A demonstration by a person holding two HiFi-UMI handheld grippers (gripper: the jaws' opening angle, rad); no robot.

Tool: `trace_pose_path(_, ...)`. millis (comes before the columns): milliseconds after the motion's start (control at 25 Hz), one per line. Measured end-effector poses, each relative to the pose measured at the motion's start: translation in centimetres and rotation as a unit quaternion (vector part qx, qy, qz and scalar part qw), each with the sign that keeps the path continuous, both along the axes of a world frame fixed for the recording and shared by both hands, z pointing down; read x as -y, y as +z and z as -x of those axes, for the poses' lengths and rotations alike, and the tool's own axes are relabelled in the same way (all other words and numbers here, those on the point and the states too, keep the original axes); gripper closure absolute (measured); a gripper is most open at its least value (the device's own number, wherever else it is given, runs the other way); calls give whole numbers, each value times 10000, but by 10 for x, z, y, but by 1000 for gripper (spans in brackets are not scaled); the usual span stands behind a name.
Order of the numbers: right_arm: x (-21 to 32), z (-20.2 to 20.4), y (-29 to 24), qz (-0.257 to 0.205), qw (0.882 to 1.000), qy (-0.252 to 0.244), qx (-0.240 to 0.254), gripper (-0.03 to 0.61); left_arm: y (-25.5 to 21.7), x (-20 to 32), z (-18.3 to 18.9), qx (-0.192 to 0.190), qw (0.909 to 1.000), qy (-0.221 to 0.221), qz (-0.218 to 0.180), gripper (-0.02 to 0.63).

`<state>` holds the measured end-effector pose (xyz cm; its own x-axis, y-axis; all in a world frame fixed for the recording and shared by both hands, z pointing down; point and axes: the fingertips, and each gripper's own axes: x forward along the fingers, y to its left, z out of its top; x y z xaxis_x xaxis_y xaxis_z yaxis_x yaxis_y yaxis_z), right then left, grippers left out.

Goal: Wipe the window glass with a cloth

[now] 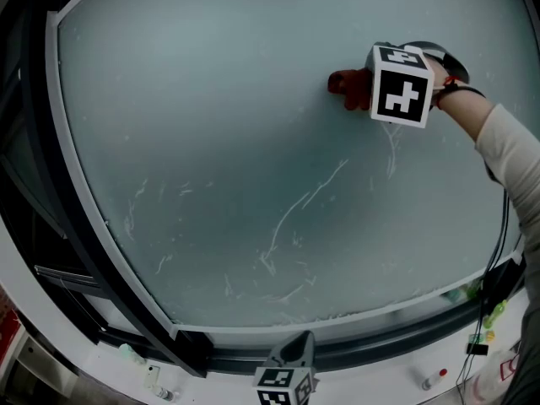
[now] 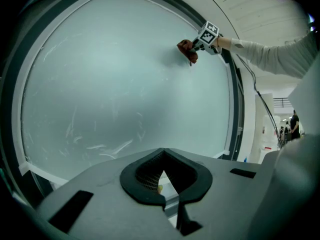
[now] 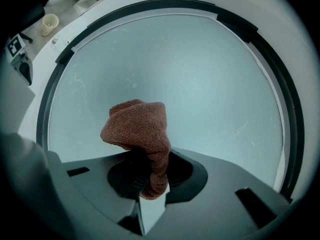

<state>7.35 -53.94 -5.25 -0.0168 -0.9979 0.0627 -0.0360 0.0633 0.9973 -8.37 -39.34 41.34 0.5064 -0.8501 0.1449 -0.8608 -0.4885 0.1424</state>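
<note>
The frosted window glass (image 1: 211,125) fills the head view, with white smear streaks (image 1: 295,209) across its lower half. A red-brown cloth (image 1: 344,85) is pressed to the glass at the upper right, and my right gripper (image 1: 363,89) is shut on it. In the right gripper view the cloth (image 3: 137,129) bunches up out of the jaws of that gripper (image 3: 150,184) in front of the glass (image 3: 210,84). My left gripper (image 1: 295,348) hangs low by the bottom frame, away from the glass. Its jaws (image 2: 162,184) stand shut with nothing in them. From there the cloth (image 2: 187,50) shows far up on the glass (image 2: 115,84).
A dark window frame (image 1: 76,251) curves round the left and bottom of the glass. Below it lies a white sill (image 1: 380,378) with small bottles (image 1: 135,357). Cables (image 1: 494,294) hang at the lower right. A paper cup (image 3: 50,23) stands on a surface to the left.
</note>
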Motion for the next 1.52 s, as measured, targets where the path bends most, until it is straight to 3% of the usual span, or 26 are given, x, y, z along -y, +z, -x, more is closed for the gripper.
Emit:
trace_pose_path(280, -27, 0, 43, -18, 9991, -376, 178, 531, -2, -1, -5, -8, 10000, 48, -21, 609)
trace_pose_path(440, -41, -6, 100, 135, 9959, -629, 642, 531, -3, 1, -10, 49, 9999, 79, -90, 609)
trace_pose_path(840, -69, 11, 288, 1128, 9675, -1205, 1917, 531, -5, 1, -19, 104, 9999, 2, -119, 609)
trace_pose_path(1000, -80, 16, 339, 1203, 9403, -1271, 2920, 531, -5, 0, -24, 116, 9998, -46, -167, 609)
trace_pose_path(1240, -108, 19, 393, 1169, 8833, -1127, 4399, 531, -3, -2, -24, 126, 9997, -115, -187, 609)
trace_pose_path(1360, -124, 22, 419, 1255, 8482, -975, 5053, 531, -2, -6, -23, 114, 9996, -161, -211, 609)
trace_pose_path(1440, -134, 22, 433, 1350, 8266, -880, 5393, 531, -3, -9, -25, 128, 9995, -161, -249, 609)
trace_pose_path(1520, -144, 22, 445, 1425, 8129, -810, 5589, 531, -2, -12, -27, 132, 9994, -148, -275, 609)
